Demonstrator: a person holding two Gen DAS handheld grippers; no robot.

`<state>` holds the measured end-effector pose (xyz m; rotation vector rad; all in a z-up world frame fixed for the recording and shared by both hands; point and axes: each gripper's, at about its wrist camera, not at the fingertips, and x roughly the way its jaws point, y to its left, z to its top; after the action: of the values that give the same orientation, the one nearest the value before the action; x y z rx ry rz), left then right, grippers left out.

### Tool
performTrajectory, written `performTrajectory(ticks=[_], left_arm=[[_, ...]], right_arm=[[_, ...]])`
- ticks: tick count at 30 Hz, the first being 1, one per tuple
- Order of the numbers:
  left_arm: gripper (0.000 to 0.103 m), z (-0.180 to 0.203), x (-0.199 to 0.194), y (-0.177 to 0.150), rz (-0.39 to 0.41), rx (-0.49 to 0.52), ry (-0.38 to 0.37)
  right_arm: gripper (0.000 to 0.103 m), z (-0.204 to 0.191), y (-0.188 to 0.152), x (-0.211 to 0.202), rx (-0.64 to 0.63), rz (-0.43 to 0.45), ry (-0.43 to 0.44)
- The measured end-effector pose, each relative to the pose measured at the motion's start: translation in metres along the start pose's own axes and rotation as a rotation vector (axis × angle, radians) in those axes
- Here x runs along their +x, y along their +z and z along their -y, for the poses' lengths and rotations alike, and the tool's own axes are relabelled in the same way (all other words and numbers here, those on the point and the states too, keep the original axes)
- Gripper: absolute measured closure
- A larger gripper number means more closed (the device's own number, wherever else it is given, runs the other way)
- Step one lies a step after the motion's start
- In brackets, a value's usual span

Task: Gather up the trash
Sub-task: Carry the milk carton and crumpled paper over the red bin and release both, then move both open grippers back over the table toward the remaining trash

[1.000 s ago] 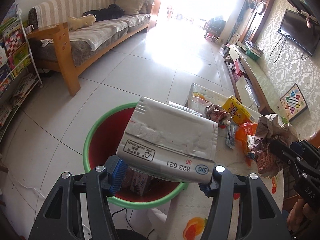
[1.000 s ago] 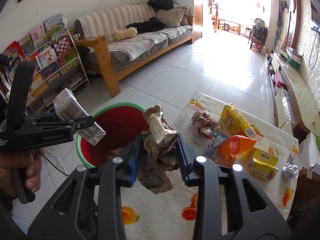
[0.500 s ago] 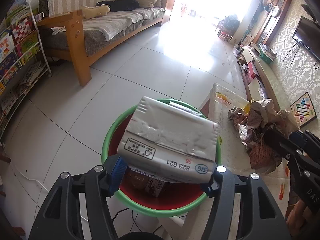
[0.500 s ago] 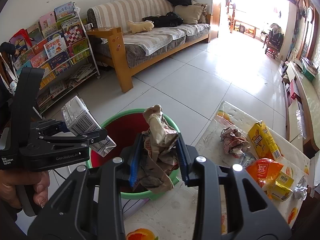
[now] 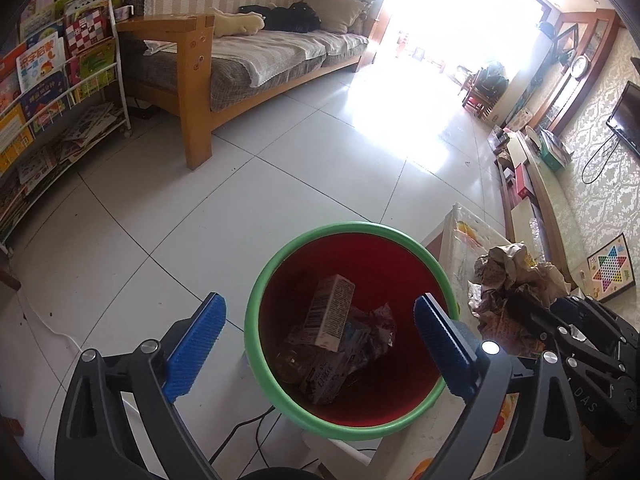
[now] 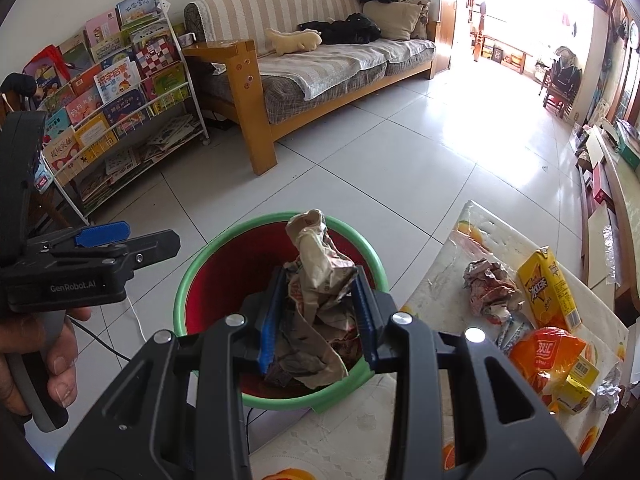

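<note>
Two grippers over one bin. Left gripper (image 5: 320, 344): fingers spread wide, nothing between them, above the green-rimmed red bin (image 5: 352, 428); only its camera shows the carton (image 5: 330, 318) lying inside on other rubbish. Right gripper (image 6: 318, 316): pinching crumpled brown paper (image 6: 316, 280) over the bin, hiding its contents there. Table (image 6: 440, 272), right: crumpled wrapper (image 6: 490, 290), yellow drink carton (image 6: 546, 290), orange snack bag (image 6: 548, 354); farther litter cut off.

Left hand-held gripper (image 5: 318, 344) spread wide, right hand-held gripper (image 6: 320, 316) clamped.
</note>
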<state>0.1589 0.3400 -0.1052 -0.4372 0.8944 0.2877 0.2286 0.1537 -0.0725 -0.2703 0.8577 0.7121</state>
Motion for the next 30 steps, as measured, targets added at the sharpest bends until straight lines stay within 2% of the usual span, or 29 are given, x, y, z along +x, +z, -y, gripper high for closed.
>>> performTrajectory(ticks=[6,7,8,9,10,11,15,19,30], left_arm=[[0.011,-0.014,-0.009,-0.002,0.022,-0.025,0.023],[0.010,-0.017,-0.009,-0.001,0.022,-0.031,0.027],[0.010,-0.021,-0.010,-0.001,0.023,-0.035,0.030],[0.010,-0.023,-0.010,-0.001,0.023,-0.040,0.034],[0.010,-0.025,-0.011,-0.001,0.024,-0.045,0.037],[0.010,-0.026,-0.011,0.000,0.026,-0.049,0.037],[0.010,-0.027,-0.012,0.000,0.032,-0.057,0.039],[0.009,-0.022,-0.013,-0.001,0.032,-0.049,0.032],[0.008,0.036,-0.031,-0.018,0.031,0.047,-0.024]], right_arm=[[0.066,-0.015,0.002,0.015,-0.022,-0.028,0.017],[0.059,-0.017,0.002,0.016,-0.022,-0.025,0.018],[0.045,-0.019,0.002,0.017,-0.024,-0.025,0.015],[0.036,-0.021,0.003,0.018,-0.028,-0.027,0.013],[0.019,-0.023,0.003,0.017,-0.032,-0.022,0.006],[0.010,-0.025,0.003,0.016,-0.036,-0.014,-0.007],[0.005,-0.027,0.004,0.013,-0.051,-0.013,-0.024],[0.005,-0.021,0.002,0.005,-0.037,-0.005,-0.037],[0.005,0.028,-0.031,-0.054,0.054,0.058,-0.094]])
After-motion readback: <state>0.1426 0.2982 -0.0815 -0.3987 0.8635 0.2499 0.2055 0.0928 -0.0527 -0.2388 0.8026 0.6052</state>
